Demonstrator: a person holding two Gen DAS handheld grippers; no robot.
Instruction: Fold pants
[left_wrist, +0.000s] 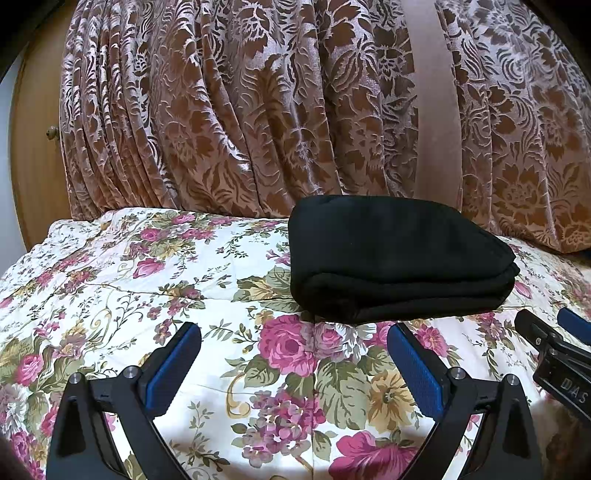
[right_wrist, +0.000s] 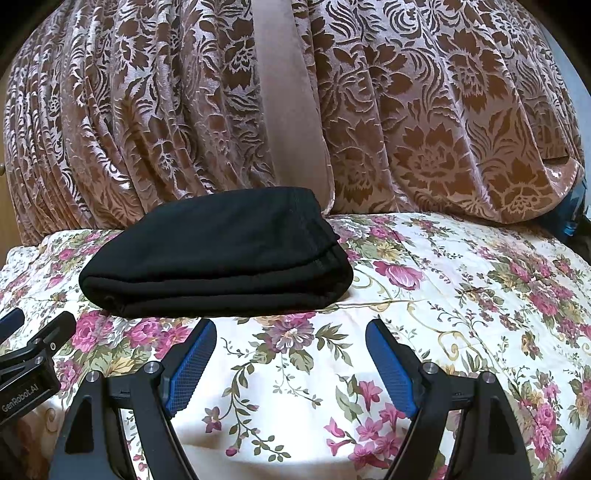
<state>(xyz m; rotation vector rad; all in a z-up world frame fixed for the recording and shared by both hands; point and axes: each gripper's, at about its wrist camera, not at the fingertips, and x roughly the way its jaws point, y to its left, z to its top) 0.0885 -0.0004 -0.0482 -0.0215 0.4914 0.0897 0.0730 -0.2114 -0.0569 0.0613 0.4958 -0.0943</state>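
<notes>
A: While both tools are held low over the bed, the black pants (left_wrist: 399, 254) are seen folded into a compact, layered bundle; the bundle is laid flat on the floral bedspread (left_wrist: 129, 288), close to the brown patterned curtain (left_wrist: 221, 110) that is draped down behind it.

B: And how are the grippers shown?

A: The left gripper (left_wrist: 295, 354) is pictured with its jaws spread wide; nothing is held between the blue pads (left_wrist: 173, 365); only printed roses are seen in the gap. The bundle is placed just ahead of it and a little to its right, apart from both fingertips.

B: The other one?

A: The right gripper (right_wrist: 291, 350) is likewise shown wide open and empty; its blue-faced fingers (right_wrist: 388, 369) are poised above bare bedspread (right_wrist: 461, 295). In that view the pants (right_wrist: 218, 254) are found ahead and to the left, their stacked edges turned towards the camera; no contact is made.

B: Are the two tools seen together?

A: Each is caught at the edge of the other's view; the right gripper (left_wrist: 554, 332) is glimpsed at the left camera's right margin, and the left gripper (right_wrist: 33, 332) at the right camera's left margin, where lettering is printed on its black body. A plain beige band (right_wrist: 291, 110) is seen running down the curtain (right_wrist: 443, 129) behind the bundle.
</notes>
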